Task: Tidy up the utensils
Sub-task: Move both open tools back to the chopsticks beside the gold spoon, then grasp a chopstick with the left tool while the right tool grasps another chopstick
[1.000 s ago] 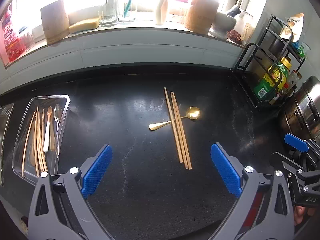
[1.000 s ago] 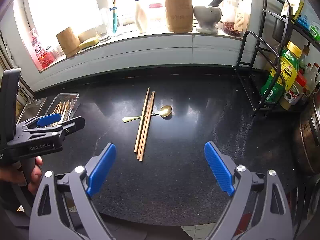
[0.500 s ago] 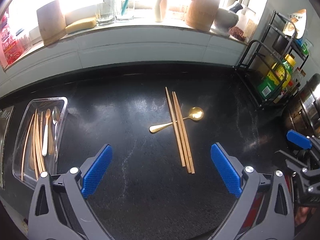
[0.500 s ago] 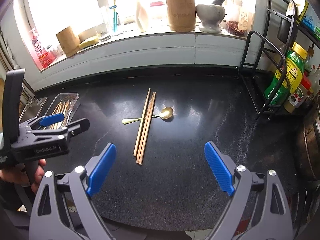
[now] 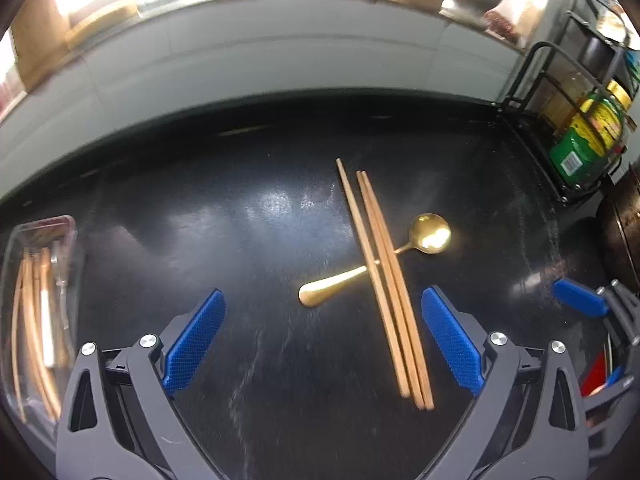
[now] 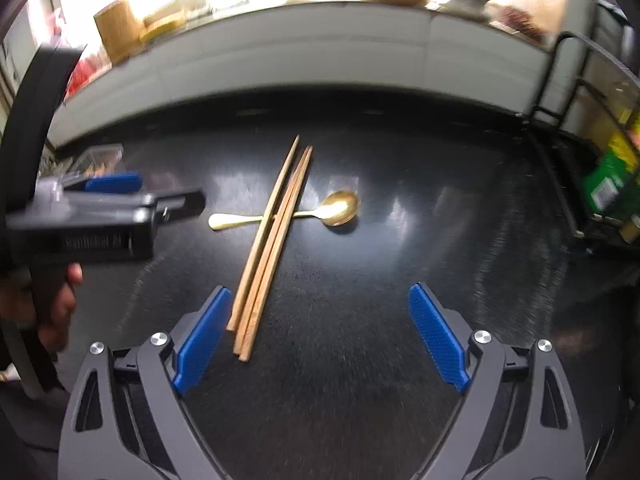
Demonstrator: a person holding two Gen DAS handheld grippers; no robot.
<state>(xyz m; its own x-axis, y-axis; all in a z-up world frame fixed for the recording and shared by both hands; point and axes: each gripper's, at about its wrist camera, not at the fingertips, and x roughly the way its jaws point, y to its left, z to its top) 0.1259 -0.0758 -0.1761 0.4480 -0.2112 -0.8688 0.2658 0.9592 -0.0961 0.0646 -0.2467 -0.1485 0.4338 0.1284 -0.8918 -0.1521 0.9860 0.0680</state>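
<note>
Three wooden chopsticks (image 5: 384, 280) lie across a gold spoon (image 5: 428, 236) on the black counter (image 5: 260, 360). In the right wrist view the chopsticks (image 6: 272, 240) and the spoon (image 6: 340, 208) lie just ahead. My left gripper (image 5: 322, 340) is open and empty, with the chopsticks' near ends beside its right finger. My right gripper (image 6: 320, 332) is open and empty, with the chopsticks' near ends beside its left finger. A clear tray (image 5: 24, 408) with chopsticks and spoons in it sits at the far left.
A black wire rack (image 5: 560, 112) with bottles stands at the right. A dark pot (image 5: 624, 232) sits in front of it. A tiled ledge (image 5: 240, 48) with jars runs along the back. The left gripper's body (image 6: 100, 220) shows at the left of the right wrist view.
Both grippers have moved forward and down toward the chopsticks and spoon, which now look larger and closer. Both stay open. The utensils have not moved.
</note>
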